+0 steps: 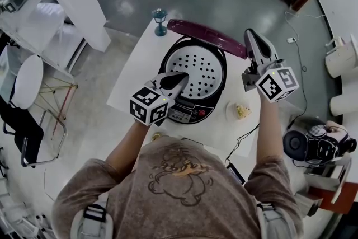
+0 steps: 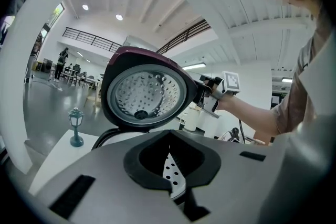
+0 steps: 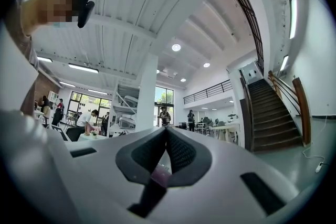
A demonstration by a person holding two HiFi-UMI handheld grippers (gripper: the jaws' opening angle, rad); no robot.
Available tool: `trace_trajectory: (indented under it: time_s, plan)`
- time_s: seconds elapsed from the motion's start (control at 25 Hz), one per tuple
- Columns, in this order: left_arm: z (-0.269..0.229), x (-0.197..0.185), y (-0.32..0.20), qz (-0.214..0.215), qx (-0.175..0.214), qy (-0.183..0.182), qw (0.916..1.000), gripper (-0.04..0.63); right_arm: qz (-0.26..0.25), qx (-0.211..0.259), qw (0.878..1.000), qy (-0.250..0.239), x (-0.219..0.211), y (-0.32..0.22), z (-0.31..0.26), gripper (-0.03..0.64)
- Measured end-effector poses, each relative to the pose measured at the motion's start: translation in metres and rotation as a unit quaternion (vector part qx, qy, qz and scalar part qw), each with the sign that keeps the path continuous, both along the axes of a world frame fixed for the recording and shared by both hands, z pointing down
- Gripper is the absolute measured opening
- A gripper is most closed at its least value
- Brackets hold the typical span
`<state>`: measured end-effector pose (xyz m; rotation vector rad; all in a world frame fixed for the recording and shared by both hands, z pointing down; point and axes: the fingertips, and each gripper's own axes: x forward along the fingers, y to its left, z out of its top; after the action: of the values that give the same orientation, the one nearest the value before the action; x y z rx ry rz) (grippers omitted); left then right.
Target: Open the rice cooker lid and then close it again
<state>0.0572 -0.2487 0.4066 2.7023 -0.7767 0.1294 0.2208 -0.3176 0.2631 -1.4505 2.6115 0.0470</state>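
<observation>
The rice cooker (image 1: 184,113) stands on the white table (image 1: 134,84) with its maroon lid (image 1: 204,35) raised upright at the back. The lid's perforated inner plate (image 2: 144,94) faces me. My left gripper (image 1: 182,79) hovers over the cooker's front, jaws shut and empty, pointing at the open lid (image 2: 169,134). My right gripper (image 1: 250,34) is raised at the lid's right edge, jaws shut with nothing between them. In the left gripper view its tip (image 2: 201,92) sits right against the lid's rim. A sliver of maroon shows below the right gripper's closed jaws (image 3: 167,131).
A small green lantern figure (image 1: 160,20) stands at the table's far left corner. A small plate with a yellow item (image 1: 241,111) lies right of the cooker, and a cable (image 1: 246,137) runs off the near edge. Chairs (image 1: 25,120) stand on the floor at left.
</observation>
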Motion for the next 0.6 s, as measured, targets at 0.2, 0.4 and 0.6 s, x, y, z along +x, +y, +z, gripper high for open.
trace_trajectory:
  time_s: [0.2,0.4,0.6]
  plan:
    - [-0.002,-0.002,-0.005,-0.008,0.001,0.005,1.0000,0.021,0.004,0.010,1.000,-0.003,0.009,-0.022,-0.015,0.003]
    - [-0.001,-0.001,-0.009,-0.012,-0.002,0.006,0.9999,0.021,0.019,0.023,1.000,0.005,0.019,-0.047,-0.027,0.003]
    - [0.002,-0.001,-0.011,-0.018,-0.005,0.007,0.9998,0.021,0.027,0.024,0.999,0.005,0.032,-0.073,-0.030,0.003]
